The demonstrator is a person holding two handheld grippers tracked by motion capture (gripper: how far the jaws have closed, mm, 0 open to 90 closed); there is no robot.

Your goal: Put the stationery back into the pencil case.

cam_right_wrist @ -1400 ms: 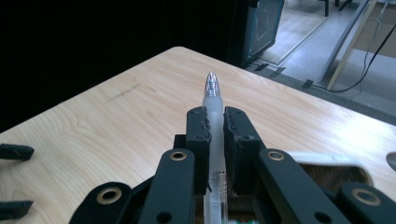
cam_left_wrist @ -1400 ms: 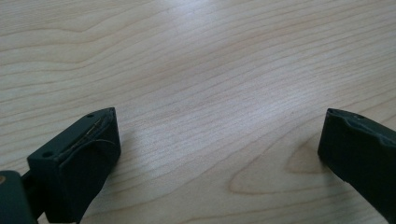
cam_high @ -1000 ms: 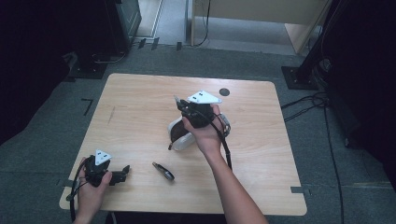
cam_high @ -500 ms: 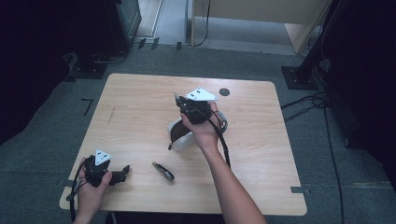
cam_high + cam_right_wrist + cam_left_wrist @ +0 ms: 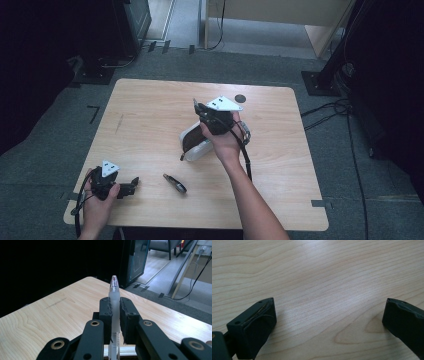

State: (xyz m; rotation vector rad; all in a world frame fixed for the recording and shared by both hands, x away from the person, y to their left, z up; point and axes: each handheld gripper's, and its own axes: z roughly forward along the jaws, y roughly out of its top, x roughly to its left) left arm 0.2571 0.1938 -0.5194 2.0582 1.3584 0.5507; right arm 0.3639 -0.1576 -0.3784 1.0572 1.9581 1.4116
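Observation:
My right gripper [image 5: 114, 302] is shut on a frosted translucent pen [image 5: 114, 287] that stands upright between the pads, its clear tip rising above them. In the high view the right gripper [image 5: 199, 107] is held up over the middle of the table, just above a white pencil case [image 5: 192, 142] that lies open with a dark inside. My left gripper [image 5: 131, 185] rests at the table's near left corner. Its jaws [image 5: 329, 307] stand wide apart over bare wood with nothing between them.
A short dark pen-like object [image 5: 175, 183] lies on the light wooden table [image 5: 145, 110] between the left gripper and the case. A small dark disc [image 5: 240, 98] sits near the far edge. Dark stands and cables are on the floor around the table.
The right hand has shifted only slightly above the case, still holding the pen. The left hand has kept still.

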